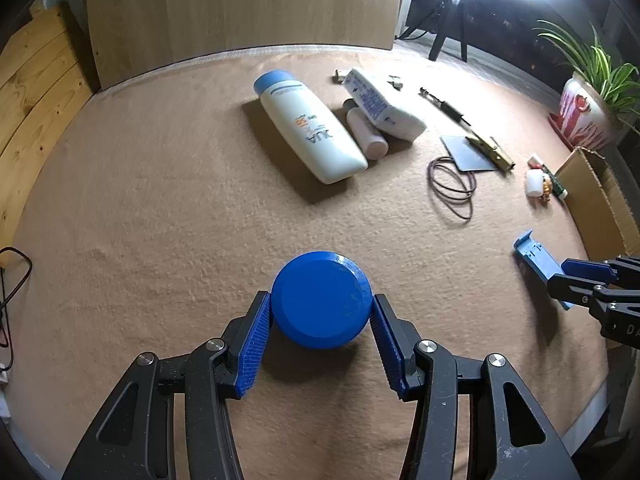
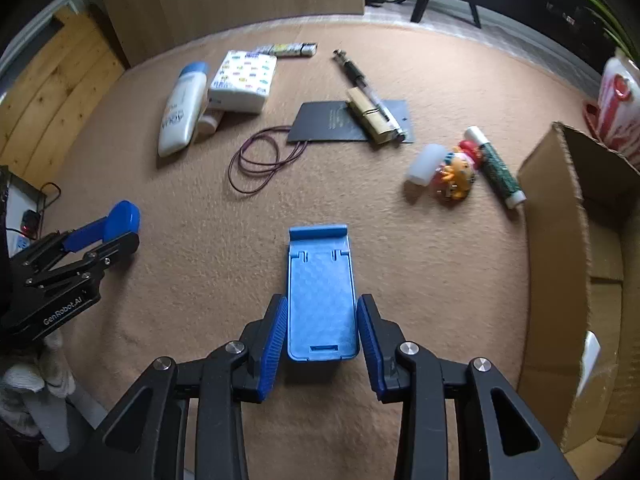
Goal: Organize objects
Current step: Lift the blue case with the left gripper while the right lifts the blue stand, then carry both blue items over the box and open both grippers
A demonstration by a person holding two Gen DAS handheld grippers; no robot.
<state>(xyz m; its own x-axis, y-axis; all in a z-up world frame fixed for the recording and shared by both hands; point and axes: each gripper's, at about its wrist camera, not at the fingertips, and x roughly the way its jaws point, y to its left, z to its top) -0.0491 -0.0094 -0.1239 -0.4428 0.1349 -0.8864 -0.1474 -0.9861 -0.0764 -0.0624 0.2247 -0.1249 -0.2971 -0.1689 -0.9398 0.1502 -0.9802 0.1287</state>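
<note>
Objects (image 2: pixel 256 80) mostly lie scattered on the table (image 1: pixel 160 200), the cardboard box (image 2: pixel 560 240) nearly empty, while the left gripper (image 1: pixel 322 312) clamps a blue round lid (image 1: pixel 320 300) and the right gripper (image 2: pixel 322 328) grasps a blue phone stand (image 2: pixel 322 296).

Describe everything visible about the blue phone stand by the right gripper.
The blue phone stand looks like moulded plastic with a faint woven texture. It lies flat, folded, on the tan cloth, its long side running away from the camera. A raised lip crosses the far end, two small notches sit just below it, and a slot is cut near the close end. The right gripper straddles it, blue ribbed pads against both long edges.
</note>
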